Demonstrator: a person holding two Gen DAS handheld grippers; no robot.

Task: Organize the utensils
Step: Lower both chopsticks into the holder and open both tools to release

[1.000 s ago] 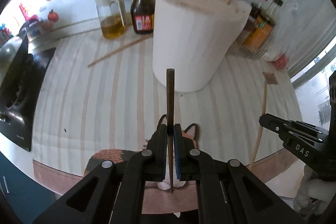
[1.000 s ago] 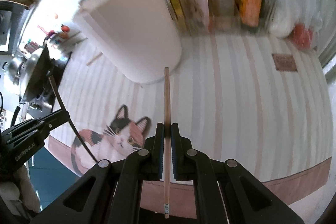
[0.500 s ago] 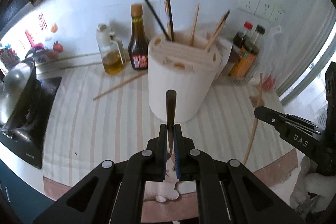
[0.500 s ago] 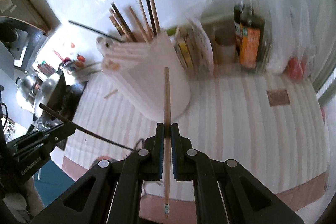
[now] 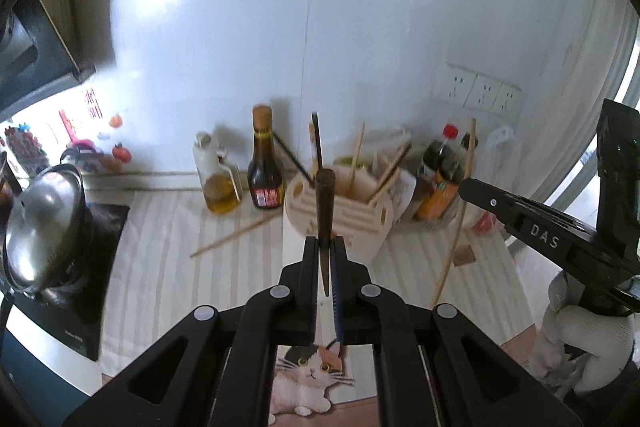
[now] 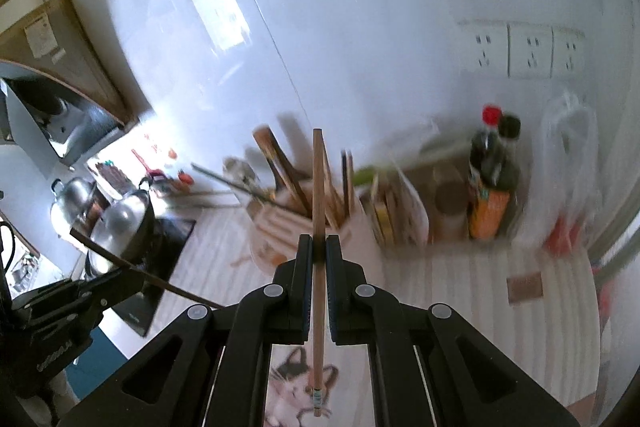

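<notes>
Carrying one chopstick in each gripper, the person has both lifted above the striped worktop point(image 5: 168, 267) and aimed toward the pale wooden slotted utensil holder point(image 5: 340, 223). The left gripper point(image 5: 325, 263) is clenched on a dark brown chopstick point(image 5: 323, 211), which stands upright between its jaws with its blunt end overlapping the holder's top in that view. The right gripper point(image 6: 319, 259) is clenched on a light wooden chopstick point(image 6: 318, 187), held near its middle and pointing up and away toward the same holder point(image 6: 280, 227).

To do this step well, each stick should probably be tipped so that its lower end leads, then lined up over a free hole in the holder's top before it goes down; the sticks already standing there lean outward and could be knocked. One hand at a time seems safer than both together. One more pale chopstick point(image 5: 236, 237) lies on the worktop beside the dark sauce bottle point(image 5: 265, 167), not yet gathered.

Compared with a second ago, both views sit much higher: the holder filled the upper frame then and now appears small and lower down, with its slotted top visible. Both grips look unchanged.
</notes>
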